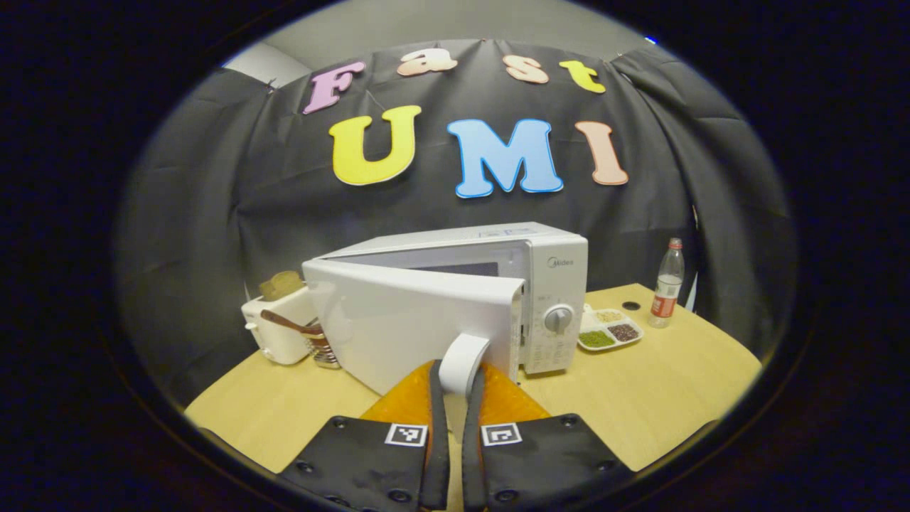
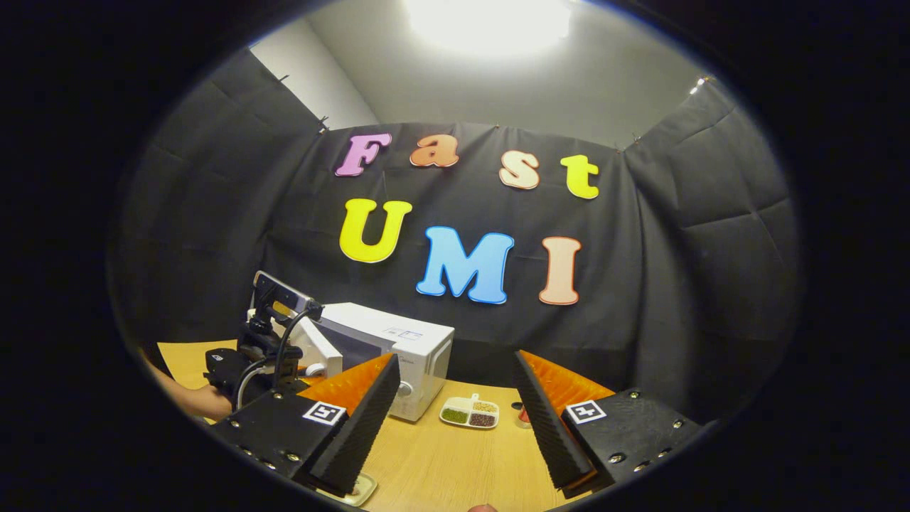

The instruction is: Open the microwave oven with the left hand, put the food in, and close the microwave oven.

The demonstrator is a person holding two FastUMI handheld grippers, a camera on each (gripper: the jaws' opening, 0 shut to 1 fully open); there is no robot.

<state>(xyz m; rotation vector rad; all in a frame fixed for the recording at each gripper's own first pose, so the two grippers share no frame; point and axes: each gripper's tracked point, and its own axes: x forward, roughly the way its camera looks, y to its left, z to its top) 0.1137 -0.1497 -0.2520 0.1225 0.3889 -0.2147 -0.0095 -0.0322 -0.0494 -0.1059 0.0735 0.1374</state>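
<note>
The white microwave (image 1: 558,284) stands on the wooden table (image 1: 675,384) with its door (image 1: 405,320) swung partly open. My left gripper (image 1: 458,373) is shut on the door's white handle (image 1: 463,359), one finger on each side. In the right gripper view the microwave (image 2: 419,348) sits to the left, and a hand (image 2: 192,400) holds the left gripper at the door. My right gripper (image 2: 456,359) hangs above the table with its fingers wide apart and nothing between them. A white divided tray of grains (image 1: 610,331) (image 2: 469,412) lies just right of the microwave.
A white toaster (image 1: 279,334) with bread (image 1: 281,284) and a utensil holder (image 1: 323,348) stand left of the door. A plastic bottle (image 1: 667,284) stands at the table's far right. A pale dish edge (image 2: 355,491) shows under the right gripper.
</note>
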